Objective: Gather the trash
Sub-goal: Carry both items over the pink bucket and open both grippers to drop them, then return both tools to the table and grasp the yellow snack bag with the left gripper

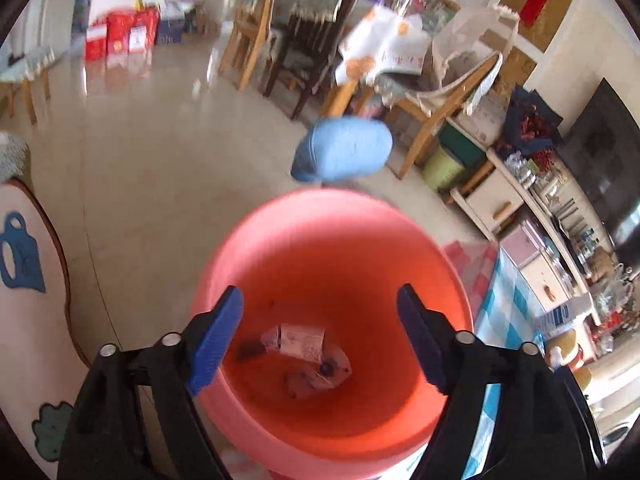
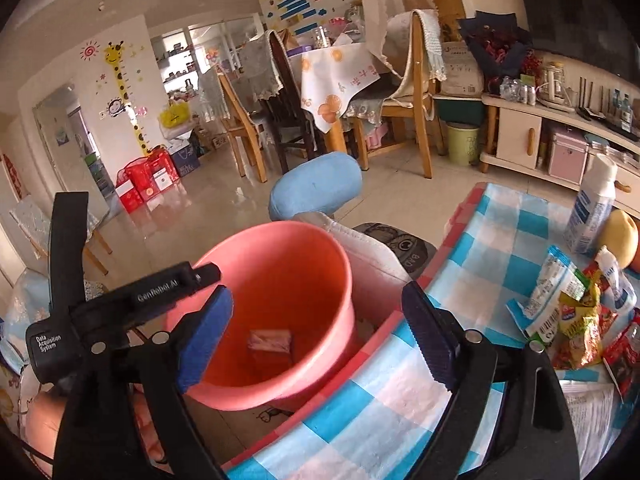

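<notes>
Trash in the form of crumpled snack wrappers and plastic packets [image 2: 576, 312] lies heaped on the blue-and-white checked cloth of the surface [image 2: 500, 240], well to the right of the round salmon-pink plastic bucket [image 2: 280, 264], which stands just beside the surface's red-trimmed edge. Some pieces already rest at the bucket's bottom: a crinkled whitish wrapper with a printed label [image 1: 308, 354] shows in the left wrist view. The left hand-held gripper [image 1: 320, 336] hangs over the bucket's mouth with its blue-padded jaws spread wide and nothing between them; the right hand-held gripper [image 2: 320, 328] is likewise released and empty, straddling the bucket rim and the surface edge. By my reading, a drop is just done and the next step is to fetch more from the heap. To do that well, the right one, nearer the pile, should swing toward the wrappers and pick a single loose piece at the heap's near edge, pinching a flat fold, not a puffed middle, since thin film slips and springs. It should steer clear of the white spray bottle [image 2: 592, 204] and the yellow fruit [image 2: 620, 236] beside it, which look like no trash. Releases belong well inside the rim, as light wrappers drift.
</notes>
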`<state>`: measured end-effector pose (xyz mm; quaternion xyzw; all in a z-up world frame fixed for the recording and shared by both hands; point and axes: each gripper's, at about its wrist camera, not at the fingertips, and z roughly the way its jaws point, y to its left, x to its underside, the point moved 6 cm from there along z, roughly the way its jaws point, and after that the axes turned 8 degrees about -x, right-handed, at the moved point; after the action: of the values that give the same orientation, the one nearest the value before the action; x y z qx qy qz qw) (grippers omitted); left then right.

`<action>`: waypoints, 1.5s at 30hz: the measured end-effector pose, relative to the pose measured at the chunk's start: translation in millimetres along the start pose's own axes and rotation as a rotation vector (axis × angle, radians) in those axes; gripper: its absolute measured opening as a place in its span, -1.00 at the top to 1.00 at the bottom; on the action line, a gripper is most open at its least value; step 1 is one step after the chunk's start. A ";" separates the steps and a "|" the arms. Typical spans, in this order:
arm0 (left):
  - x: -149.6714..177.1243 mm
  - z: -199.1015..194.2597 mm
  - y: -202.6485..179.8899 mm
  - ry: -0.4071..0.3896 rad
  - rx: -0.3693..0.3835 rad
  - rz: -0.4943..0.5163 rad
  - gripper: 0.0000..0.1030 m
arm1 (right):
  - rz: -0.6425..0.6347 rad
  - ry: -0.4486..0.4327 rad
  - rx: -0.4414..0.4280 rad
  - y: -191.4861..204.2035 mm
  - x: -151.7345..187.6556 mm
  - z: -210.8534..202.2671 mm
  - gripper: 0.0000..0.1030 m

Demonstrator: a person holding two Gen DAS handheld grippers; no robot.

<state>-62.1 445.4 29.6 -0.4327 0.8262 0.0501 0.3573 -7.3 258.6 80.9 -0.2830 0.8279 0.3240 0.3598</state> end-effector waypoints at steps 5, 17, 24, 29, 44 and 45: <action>-3.9 -28.1 -23.3 -0.195 0.051 0.054 -0.69 | 0.017 -0.045 0.115 -26.7 18.6 -41.1 -0.74; 11.7 -86.6 -100.7 -0.404 0.201 0.312 -0.75 | -0.056 -0.155 0.348 -74.0 63.2 -141.8 -0.92; 42.2 -94.7 -153.8 -0.317 0.178 0.482 -0.75 | -0.034 -0.184 0.346 -98.8 82.6 -164.8 -0.92; 60.6 -99.8 -179.1 -0.285 0.252 0.500 -0.75 | 0.006 -0.196 0.321 -127.7 98.7 -177.8 -0.92; 120.3 -96.0 -245.1 -0.144 0.410 0.562 -0.75 | 0.164 -0.219 0.402 -224.1 115.3 -235.6 -0.92; 124.8 -96.3 -249.6 -0.140 0.417 0.573 -0.75 | 0.167 -0.219 0.411 -228.2 115.8 -238.5 -0.92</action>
<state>26.3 168.0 78.2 -0.0971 0.8799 0.0082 0.4651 -12.8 -88.9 41.4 -0.0976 0.8531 0.2063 0.4692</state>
